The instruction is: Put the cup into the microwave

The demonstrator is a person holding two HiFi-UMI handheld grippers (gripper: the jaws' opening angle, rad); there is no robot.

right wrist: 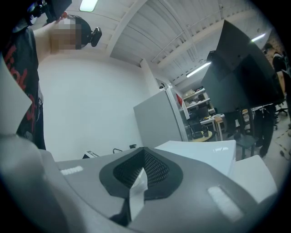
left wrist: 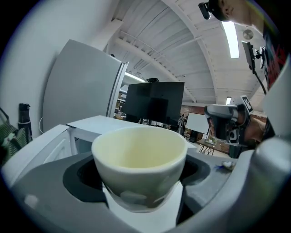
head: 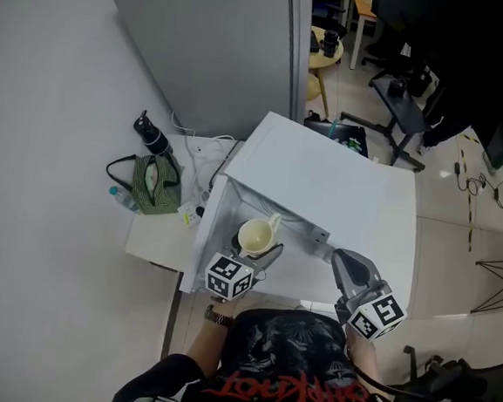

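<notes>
The only word that can be read is "Slipknot". It stands in jagged red letters across the chest of the person's black shirt (head: 298,391). In the head view the shirt lies just behind the left claw (head: 261,242) and the right claw (head: 344,261), on the person's side of both. Both gripper views catch slivers of the same red print at the picture's edge, too cut off to read. The left cube (head: 229,277) and right cube (head: 376,314), at the back of each claw, carry black-and-white square code markers, patterns rather than letters.
</notes>
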